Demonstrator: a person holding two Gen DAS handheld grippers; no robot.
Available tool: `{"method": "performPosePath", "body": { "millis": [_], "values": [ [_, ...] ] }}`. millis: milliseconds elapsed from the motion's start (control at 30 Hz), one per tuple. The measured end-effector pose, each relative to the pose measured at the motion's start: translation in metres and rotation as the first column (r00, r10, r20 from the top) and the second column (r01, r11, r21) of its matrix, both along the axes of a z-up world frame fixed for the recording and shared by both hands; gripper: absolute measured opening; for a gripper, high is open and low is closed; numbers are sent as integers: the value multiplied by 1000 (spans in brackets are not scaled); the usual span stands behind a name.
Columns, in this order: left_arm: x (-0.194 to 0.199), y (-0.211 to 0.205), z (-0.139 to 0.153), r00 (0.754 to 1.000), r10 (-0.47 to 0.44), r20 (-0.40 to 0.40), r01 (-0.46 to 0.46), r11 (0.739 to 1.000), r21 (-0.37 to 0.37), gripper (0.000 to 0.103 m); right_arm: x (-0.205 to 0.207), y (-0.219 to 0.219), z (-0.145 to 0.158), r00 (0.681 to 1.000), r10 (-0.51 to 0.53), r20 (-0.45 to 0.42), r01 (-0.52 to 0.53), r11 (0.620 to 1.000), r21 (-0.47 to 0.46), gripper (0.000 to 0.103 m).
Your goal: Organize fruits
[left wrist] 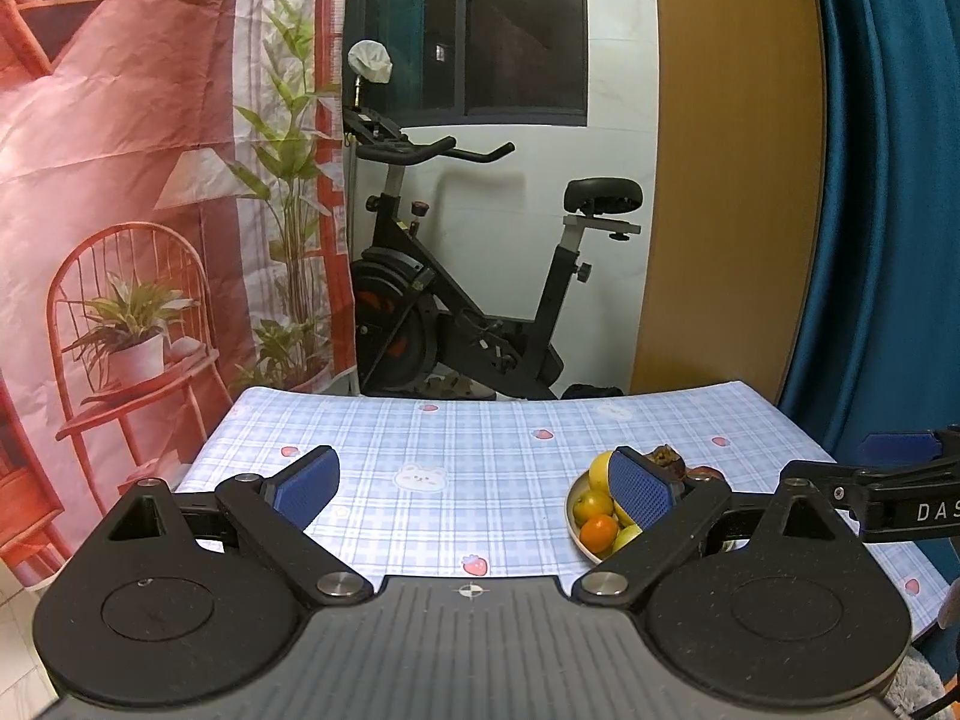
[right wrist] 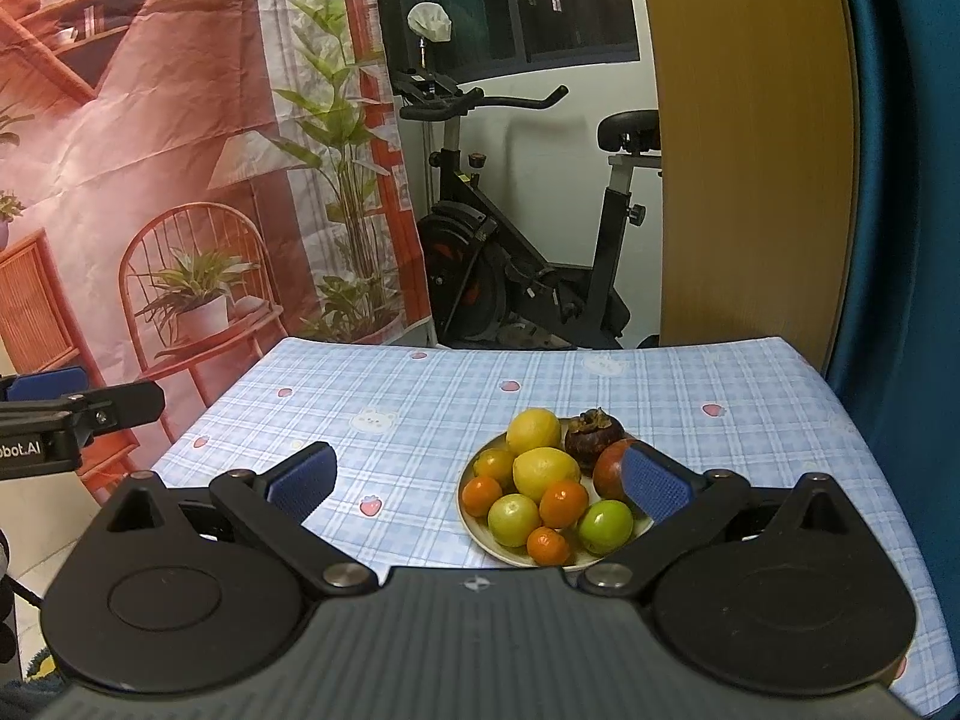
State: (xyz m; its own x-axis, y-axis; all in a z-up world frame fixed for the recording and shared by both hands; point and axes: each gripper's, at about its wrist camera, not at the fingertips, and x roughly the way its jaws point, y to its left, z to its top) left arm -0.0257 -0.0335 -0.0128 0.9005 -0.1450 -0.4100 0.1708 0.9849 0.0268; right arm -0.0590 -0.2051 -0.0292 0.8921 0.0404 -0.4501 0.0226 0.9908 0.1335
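I read both grippers as spread wide and holding nothing. The left gripper point(left wrist: 474, 489) hangs above the near edge of the table point(left wrist: 480, 438), its blue pads point(left wrist: 306, 489) well apart; its right pad stands in front of the plate point(left wrist: 577, 531) and hides part of the fruit. The right gripper point(right wrist: 480, 483) is likewise wide, with the plate point(right wrist: 474, 531) lying between its pads and slightly toward the right one, whose pad point(right wrist: 657, 489) overlaps the reddish fruit point(right wrist: 609, 468) in my view; I cannot tell whether it touches.

All the fruit sits heaped on the plate. Taking the plate as reference: two lemons point(right wrist: 534, 431) lie at the far side and the centre; a dark mangosteen point(right wrist: 589, 433) sits at the far right rim, just beside the reddish fruit. Small oranges point(right wrist: 564, 503) are spread across the left, centre and near rim. Two green fruits point(right wrist: 606, 527) lie at the near side, one left and one right of the nearest orange.

The plate rests right of the table's middle, on the blue checked cloth point(right wrist: 420, 420). Beyond the table from the plate stands an exercise bike point(right wrist: 516, 276), with a printed backdrop point(right wrist: 180, 180) to its left, a wooden panel point(right wrist: 744, 150) to its right and a blue curtain point(right wrist: 900, 180) beyond that.
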Motion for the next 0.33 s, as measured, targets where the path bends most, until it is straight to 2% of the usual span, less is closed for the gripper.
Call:
{"method": "performPosePath", "body": {
  "millis": [333],
  "values": [
    [-2,-1,0,1000,9,1,-9,1000,-9,98,0,1,-1,1000,2,-3,-2,1000,-3,103]
  ]
}}
